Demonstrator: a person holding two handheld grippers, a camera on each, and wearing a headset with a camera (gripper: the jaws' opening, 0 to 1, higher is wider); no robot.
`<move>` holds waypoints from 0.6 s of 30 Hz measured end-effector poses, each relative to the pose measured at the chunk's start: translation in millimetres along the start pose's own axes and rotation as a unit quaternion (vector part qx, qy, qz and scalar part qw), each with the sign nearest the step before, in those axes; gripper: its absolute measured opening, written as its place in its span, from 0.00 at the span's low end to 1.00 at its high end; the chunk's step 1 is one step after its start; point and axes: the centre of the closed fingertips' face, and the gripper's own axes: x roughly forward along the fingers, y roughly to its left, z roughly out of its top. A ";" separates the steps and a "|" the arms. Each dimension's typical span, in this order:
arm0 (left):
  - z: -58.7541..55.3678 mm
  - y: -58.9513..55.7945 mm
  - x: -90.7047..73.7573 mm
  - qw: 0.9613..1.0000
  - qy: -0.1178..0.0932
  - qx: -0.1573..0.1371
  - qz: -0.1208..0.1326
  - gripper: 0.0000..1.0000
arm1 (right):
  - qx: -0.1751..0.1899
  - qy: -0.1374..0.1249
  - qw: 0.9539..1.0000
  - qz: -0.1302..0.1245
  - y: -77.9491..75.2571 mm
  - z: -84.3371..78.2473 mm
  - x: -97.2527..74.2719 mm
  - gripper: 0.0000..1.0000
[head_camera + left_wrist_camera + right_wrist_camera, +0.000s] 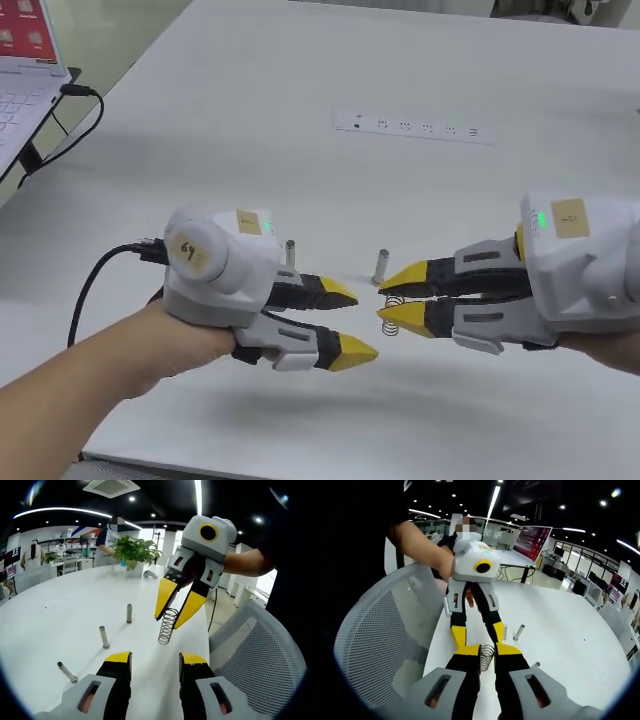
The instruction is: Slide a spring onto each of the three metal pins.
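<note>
In the left gripper view three metal pins stand on the white table (60, 610): the far pin (129, 613) carries a spring, the middle pin (103, 636) is bare, and the near pin (66, 672) is bare and looks tilted. My right gripper (385, 300) is shut on a loose spring (168, 625), held above the table and seen close up as the spring (487, 657) between its tips. My left gripper (350, 320) faces it tip to tip, open and holding nothing. Two pins (291, 252) (381, 265) stand just behind the grippers.
A white power strip (412, 127) lies farther back on the table. A laptop (25, 60) with a black cable (85, 110) sits at the far left. A mesh chair (260, 655) stands at the near table edge. A potted plant (135, 550) is at the table's end.
</note>
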 end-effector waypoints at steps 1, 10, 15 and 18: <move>0.2 1.3 -1.4 1.000 -0.001 -0.001 0.003 0.32 | 0.000 0.000 1.000 -0.001 -0.7 0.1 -0.1 0.07; -5.0 15.4 -15.4 0.999 -0.001 -0.009 0.033 0.42 | -0.002 -0.002 1.000 -0.021 -11.7 0.1 -3.7 0.07; -7.7 22.4 -25.0 0.999 -0.003 -0.016 0.050 0.47 | 0.001 -0.001 1.000 -0.030 -16.0 -2.6 -4.8 0.07; -11.1 26.6 -32.1 0.998 -0.005 -0.019 0.058 0.50 | 0.001 0.001 0.999 -0.032 -16.6 -3.8 -4.7 0.07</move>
